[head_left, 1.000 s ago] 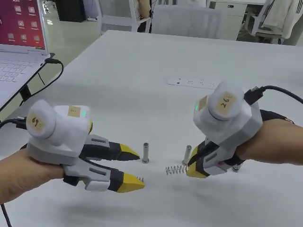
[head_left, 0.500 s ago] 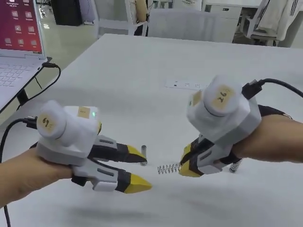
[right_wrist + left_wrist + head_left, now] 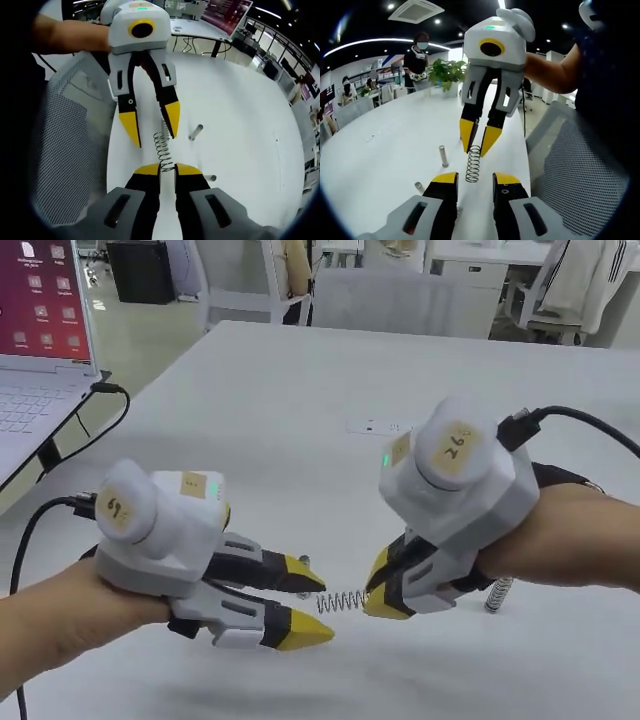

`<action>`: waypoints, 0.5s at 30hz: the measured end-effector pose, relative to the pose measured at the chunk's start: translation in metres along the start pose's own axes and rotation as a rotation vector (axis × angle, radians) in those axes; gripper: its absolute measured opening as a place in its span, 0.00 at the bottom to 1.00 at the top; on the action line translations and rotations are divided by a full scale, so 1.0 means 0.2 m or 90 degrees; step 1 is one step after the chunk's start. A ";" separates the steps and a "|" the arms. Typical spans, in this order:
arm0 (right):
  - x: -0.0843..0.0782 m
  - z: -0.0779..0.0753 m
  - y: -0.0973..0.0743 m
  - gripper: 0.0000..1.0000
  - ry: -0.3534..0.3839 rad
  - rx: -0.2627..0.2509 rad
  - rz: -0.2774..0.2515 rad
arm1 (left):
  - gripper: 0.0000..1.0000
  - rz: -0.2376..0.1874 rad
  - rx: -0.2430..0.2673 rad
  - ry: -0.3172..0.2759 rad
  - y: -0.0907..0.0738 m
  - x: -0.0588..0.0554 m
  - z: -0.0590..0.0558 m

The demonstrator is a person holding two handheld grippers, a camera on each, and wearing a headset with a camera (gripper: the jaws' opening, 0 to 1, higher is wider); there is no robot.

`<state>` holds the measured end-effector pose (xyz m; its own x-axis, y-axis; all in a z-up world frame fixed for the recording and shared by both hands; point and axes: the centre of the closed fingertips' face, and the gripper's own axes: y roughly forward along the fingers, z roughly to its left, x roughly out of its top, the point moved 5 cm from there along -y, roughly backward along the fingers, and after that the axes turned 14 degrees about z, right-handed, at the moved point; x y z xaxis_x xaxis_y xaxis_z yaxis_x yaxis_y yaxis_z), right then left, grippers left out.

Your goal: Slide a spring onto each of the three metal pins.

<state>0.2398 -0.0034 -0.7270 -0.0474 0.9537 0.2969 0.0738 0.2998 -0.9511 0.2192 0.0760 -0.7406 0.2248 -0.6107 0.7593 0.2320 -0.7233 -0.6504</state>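
Two fingers of the right gripper are pressing almost together, pinching the last coils at one end of the spring. From that pinch the spring is reaching straight out toward the left gripper, its long axis running gripper to gripper and lying roughly level above the surface. The left fingers are standing spread and gripping nothing, and the spring's free end is hanging at the mouth of their gap, near them but seemingly not touching. Just beside the left gripper, on its far side from the person, the near pin is standing upright. The far pin is standing a little further along, beside the spring's middle. Both pins are pointing up while the spring is lying crosswise to them, so the free end will probably need tipping down over a pin top. By the right wrist a second spring is standing upright, apparently already on its pin.
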 end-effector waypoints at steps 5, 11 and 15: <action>0.01 0.00 -0.01 0.08 -0.002 -0.001 -0.003 | 0.17 -0.001 0.003 0.007 0.00 0.01 0.00; 0.01 0.01 -0.01 0.08 -0.002 -0.004 -0.004 | 0.12 -0.001 0.008 0.016 0.01 0.01 0.01; 0.01 0.01 -0.01 0.08 -0.003 -0.003 -0.005 | 0.09 0.001 0.010 0.019 0.01 0.01 0.01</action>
<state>0.2370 -0.0012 -0.7247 -0.0524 0.9513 0.3037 0.0785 0.3071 -0.9484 0.2217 0.0744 -0.7409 0.1965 -0.6209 0.7589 0.2463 -0.7179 -0.6511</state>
